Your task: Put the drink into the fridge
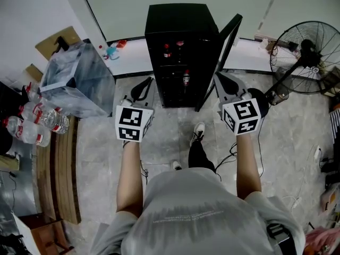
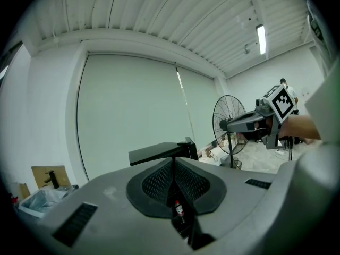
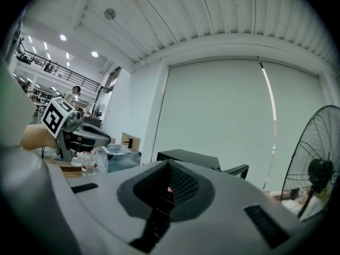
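Note:
The black fridge (image 1: 180,20) stands straight ahead with its door (image 1: 223,52) swung open to the right. Drink bottles with red labels (image 1: 166,51) sit on its upper shelf, and one more bottle (image 1: 186,78) stands lower down. My left gripper (image 1: 149,80) and right gripper (image 1: 217,75) hover just in front of the opening, both shut with nothing in them. In the left gripper view the pads (image 2: 159,182) meet, and a red-capped bottle (image 2: 179,210) shows through the slit below. The right gripper's pads (image 3: 183,187) also meet in its own view.
A clear plastic bin (image 1: 79,78) and several water bottles (image 1: 37,118) sit on a wooden bench (image 1: 61,169) at left. A standing fan (image 1: 311,54) is at right, with cables (image 1: 234,150) on the floor. The person's feet (image 1: 197,134) are close to the fridge.

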`<state>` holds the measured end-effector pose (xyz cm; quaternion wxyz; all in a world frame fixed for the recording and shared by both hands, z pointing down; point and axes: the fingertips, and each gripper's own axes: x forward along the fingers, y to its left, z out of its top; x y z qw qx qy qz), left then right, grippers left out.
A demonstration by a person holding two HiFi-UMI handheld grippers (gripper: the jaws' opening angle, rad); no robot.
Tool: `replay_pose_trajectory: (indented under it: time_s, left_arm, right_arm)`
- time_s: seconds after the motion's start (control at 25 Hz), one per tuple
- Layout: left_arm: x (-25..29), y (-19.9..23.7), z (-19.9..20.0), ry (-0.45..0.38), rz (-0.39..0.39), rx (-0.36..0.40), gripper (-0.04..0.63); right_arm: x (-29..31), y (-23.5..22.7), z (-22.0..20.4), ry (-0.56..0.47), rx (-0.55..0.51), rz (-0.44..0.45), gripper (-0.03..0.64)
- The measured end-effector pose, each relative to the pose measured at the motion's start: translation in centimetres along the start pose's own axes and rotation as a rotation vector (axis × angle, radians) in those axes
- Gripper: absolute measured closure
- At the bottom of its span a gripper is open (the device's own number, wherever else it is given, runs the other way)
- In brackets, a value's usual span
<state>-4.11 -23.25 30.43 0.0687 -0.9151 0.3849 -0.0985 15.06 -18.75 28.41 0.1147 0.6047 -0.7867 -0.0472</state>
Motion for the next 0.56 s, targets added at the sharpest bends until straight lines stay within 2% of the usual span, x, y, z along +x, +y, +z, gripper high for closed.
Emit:
replay_pose_trajectory:
  time_s: [0.56]
  left_arm:
    - [0.1, -0.8, -1.0, 0.018, -0.015, -0.019, 0.574]
  right_arm:
    - [-0.2, 0.3, -0.8, 0.020, 0.001, 0.005, 0.617]
